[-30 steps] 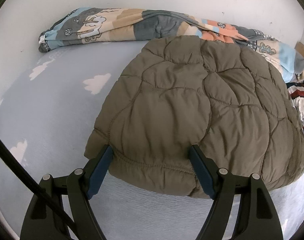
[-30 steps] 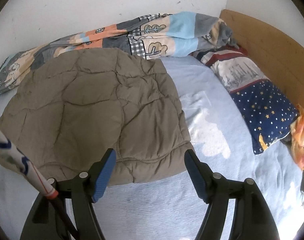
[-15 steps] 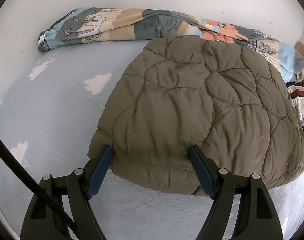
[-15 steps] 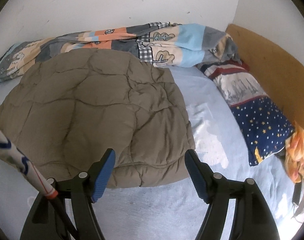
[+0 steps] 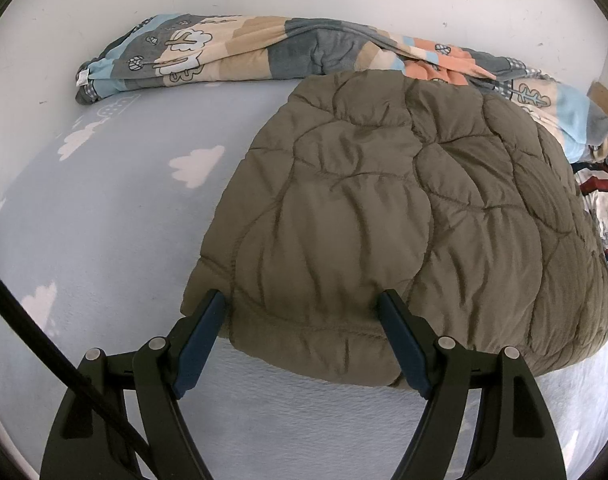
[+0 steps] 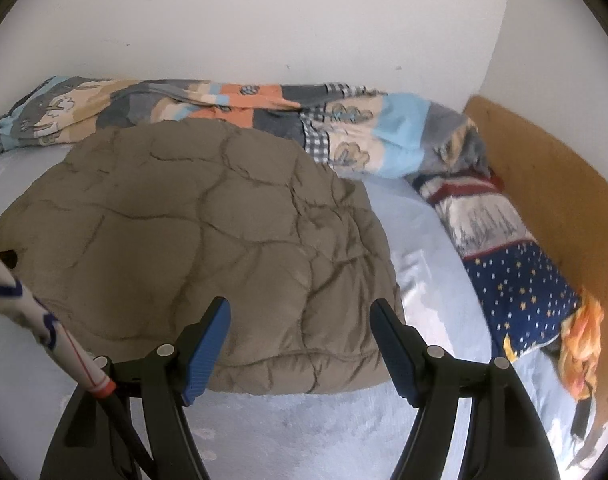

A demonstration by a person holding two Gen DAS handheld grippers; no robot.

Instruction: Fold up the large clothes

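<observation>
1. Olive quilted jacket point(image 5: 388, 216), folded and puffy, lying on the bed point(image 5: 104, 208).
2. Left gripper point(image 5: 302, 300) and right gripper point(image 6: 300, 308) wide apart at jacket's near edge, holding nothing.
3. Starry pillow point(image 6: 520, 292) beside jacket, fully seen only from right wrist.

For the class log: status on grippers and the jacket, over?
Left gripper open, right gripper open, nothing held. Olive quilted jacket lies folded on the bed sheet. Patterned blanket bunched behind it.

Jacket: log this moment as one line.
jacket: folded, flat on bed | left tongs: open, at near hem | right tongs: open, at near hem | grasp: none
</observation>
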